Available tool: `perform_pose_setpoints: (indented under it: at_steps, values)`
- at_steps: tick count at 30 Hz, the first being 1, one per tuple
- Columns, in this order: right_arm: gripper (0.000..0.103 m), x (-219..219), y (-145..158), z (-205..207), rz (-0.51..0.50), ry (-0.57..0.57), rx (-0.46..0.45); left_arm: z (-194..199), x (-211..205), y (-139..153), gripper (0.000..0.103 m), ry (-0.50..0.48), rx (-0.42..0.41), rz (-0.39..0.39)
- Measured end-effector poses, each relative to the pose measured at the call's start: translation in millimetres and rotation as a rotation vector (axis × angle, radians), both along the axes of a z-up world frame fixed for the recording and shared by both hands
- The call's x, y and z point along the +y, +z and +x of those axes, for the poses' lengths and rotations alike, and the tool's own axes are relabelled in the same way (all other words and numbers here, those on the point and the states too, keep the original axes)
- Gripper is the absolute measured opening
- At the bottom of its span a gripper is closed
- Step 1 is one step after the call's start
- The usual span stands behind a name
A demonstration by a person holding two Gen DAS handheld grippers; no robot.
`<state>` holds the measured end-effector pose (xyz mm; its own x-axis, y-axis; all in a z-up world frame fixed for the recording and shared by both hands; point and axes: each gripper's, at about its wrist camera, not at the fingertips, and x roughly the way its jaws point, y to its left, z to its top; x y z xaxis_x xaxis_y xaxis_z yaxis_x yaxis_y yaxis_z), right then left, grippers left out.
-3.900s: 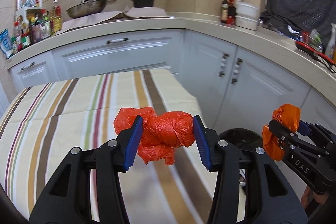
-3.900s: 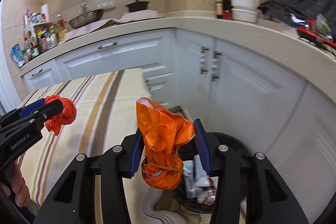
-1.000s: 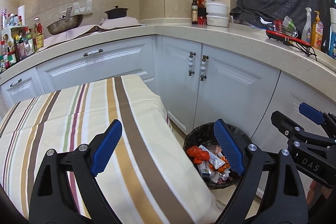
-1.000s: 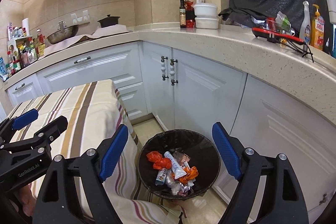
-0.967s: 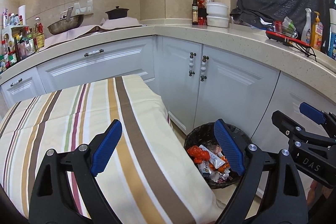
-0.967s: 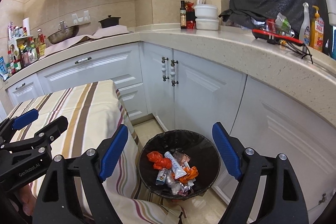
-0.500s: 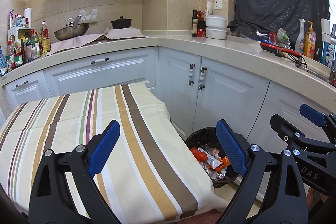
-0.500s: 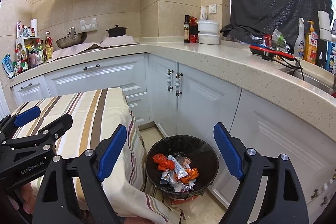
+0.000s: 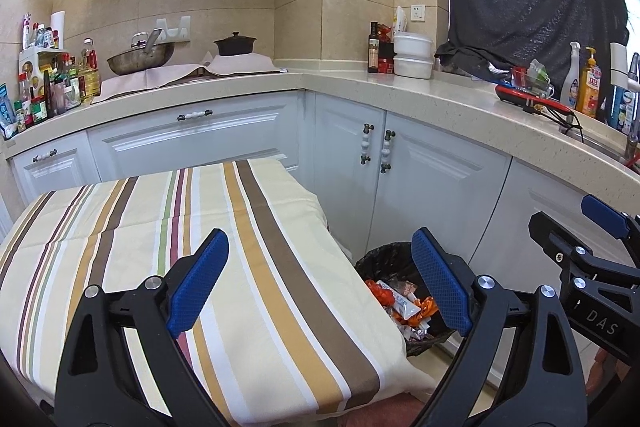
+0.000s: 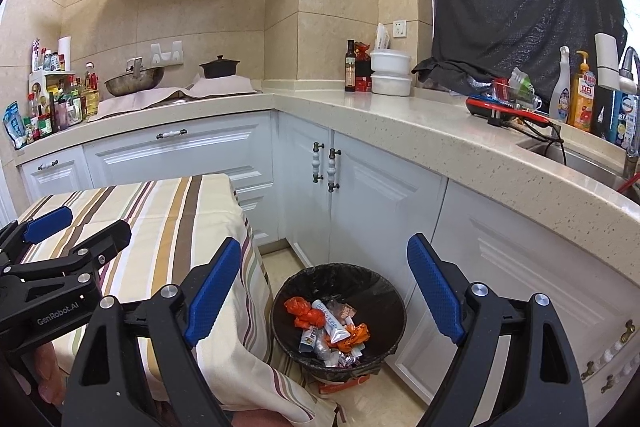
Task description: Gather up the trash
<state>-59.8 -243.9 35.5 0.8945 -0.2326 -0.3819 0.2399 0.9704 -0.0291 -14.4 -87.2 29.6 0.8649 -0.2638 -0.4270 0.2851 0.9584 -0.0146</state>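
A black-lined trash bin point(image 10: 384, 289) stands on the floor by the table corner. It holds two orange bags point(image 10: 304, 311), a white tube and wrappers. It also shows in the left wrist view point(image 9: 384, 259). My left gripper point(image 9: 318, 287) is open and empty above the striped tablecloth point(image 9: 160, 227). My right gripper point(image 10: 324, 285) is open and empty, high above the bin. Each gripper shows at the edge of the other's view.
White cabinets point(image 10: 360, 203) and an L-shaped beige counter point(image 10: 420, 123) wrap around behind and to the right. Bottles, bowls, a wok and a pot stand on the counter. A sink point(image 10: 592, 159) is at the far right.
Both grippers have let go of the orange bags, which now lie in the bin. Both grippers have since risen and drawn back, so the bin looks smaller.
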Motion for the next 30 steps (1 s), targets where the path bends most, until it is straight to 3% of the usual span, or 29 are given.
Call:
perform_pose_setpoints:
  at_steps: [30]
  values:
    - [0.083, -2.1, 3.2, -0.9, -0.005, -0.001, -0.002, 2.4, 5.4, -0.5, 0.091, 0.012, 0.005, -0.01]
